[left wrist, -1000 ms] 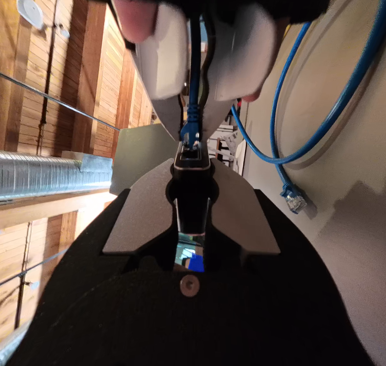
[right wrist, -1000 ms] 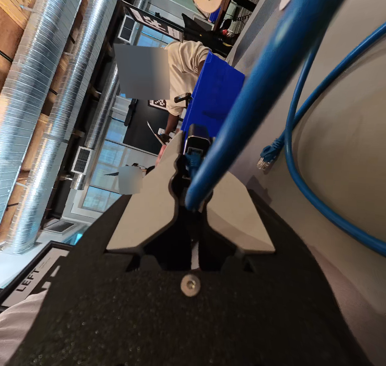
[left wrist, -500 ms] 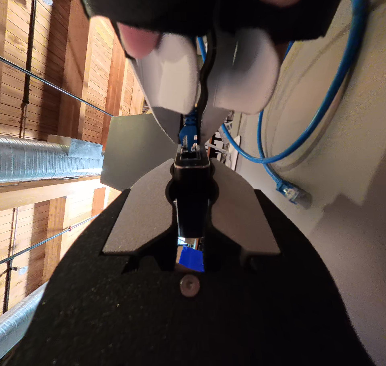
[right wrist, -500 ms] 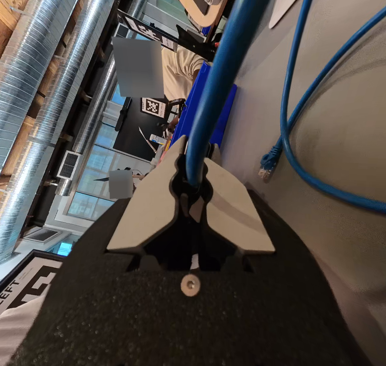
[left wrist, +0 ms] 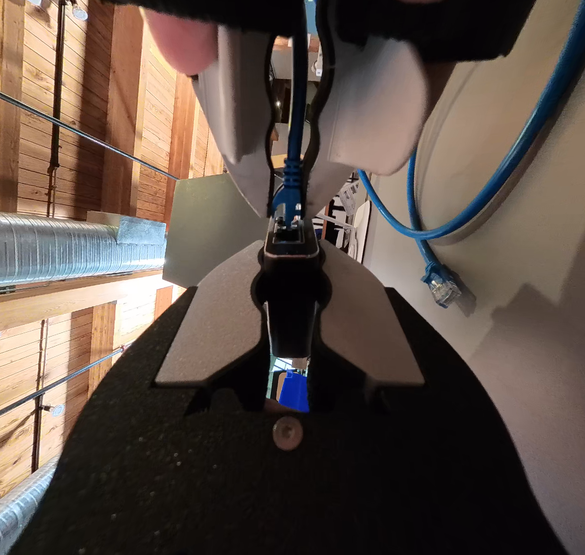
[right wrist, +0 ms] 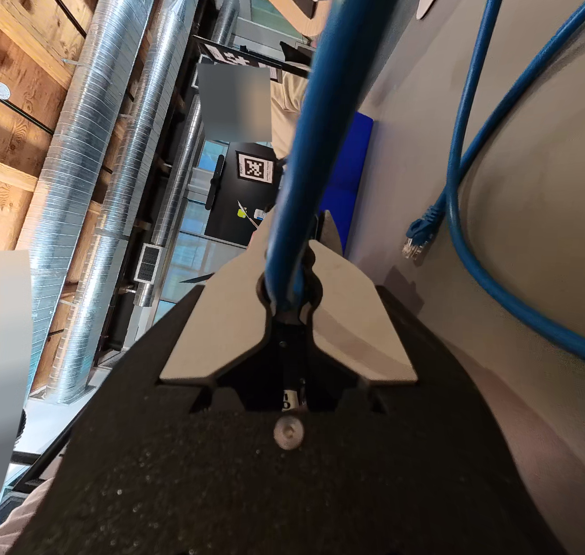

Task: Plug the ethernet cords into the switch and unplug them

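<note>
Left gripper [left wrist: 291,251]: jaws clamped on black switch [left wrist: 289,302].
Right gripper [right wrist: 289,255]: jaws closed around blue cord [right wrist: 316,128].
Switch port: cord's plug [left wrist: 286,201] inside.

Left gripper [left wrist: 289,248]: matt grey fingers, smooth; black body, grainy and speckled.
Switch [left wrist: 289,299]: glossy black casing, clamped mid-frame.
Ethernet cord [left wrist: 297,103]: smooth blue rubbery sheath, ribbed boot, clear plastic plug.
Right gripper [right wrist: 289,274]: same matt grey fingers [right wrist: 228,315], gritty black body.
Table [left wrist: 522,365]: matt beige, smooth, right side of frame.
Ducts [right wrist: 95,147]: ribbed shiny metal, left of frame.
Ceiling boards [left wrist: 25,128]: warm planked wood, visible grain.
</note>
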Motion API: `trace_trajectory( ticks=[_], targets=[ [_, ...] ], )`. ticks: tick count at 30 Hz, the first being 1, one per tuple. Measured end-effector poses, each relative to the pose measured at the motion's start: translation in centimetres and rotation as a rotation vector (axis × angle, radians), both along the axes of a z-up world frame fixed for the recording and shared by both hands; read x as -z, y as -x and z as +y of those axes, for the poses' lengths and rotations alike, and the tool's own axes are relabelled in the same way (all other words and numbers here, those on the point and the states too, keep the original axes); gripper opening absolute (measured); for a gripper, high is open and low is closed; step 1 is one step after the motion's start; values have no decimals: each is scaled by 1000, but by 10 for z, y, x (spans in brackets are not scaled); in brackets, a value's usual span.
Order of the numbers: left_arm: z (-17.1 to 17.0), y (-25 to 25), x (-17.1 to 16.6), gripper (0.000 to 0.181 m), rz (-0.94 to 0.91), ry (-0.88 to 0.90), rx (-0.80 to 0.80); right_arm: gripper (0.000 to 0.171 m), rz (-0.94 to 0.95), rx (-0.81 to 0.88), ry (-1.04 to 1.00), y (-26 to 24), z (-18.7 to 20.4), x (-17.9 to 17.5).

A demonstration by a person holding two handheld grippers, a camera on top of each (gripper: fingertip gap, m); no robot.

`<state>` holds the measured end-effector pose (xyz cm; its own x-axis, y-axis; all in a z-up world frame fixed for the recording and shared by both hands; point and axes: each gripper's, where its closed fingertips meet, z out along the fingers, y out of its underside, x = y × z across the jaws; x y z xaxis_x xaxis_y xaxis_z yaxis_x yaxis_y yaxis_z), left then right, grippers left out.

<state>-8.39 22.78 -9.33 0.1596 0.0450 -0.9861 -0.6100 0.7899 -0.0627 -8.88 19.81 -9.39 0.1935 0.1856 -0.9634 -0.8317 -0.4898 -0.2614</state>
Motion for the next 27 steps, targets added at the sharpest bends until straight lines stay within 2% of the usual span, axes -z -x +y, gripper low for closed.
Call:
trace_trajectory(
  ticks=[20, 27],
  targets=[
    [-3, -2, 1, 26, 12, -15, 6, 19, 45, 30, -31, -1, 2, -1],
    [-9, -3, 0, 25, 15, -55, 24, 15, 40, 42, -25, -1, 2, 1]
  ],
)
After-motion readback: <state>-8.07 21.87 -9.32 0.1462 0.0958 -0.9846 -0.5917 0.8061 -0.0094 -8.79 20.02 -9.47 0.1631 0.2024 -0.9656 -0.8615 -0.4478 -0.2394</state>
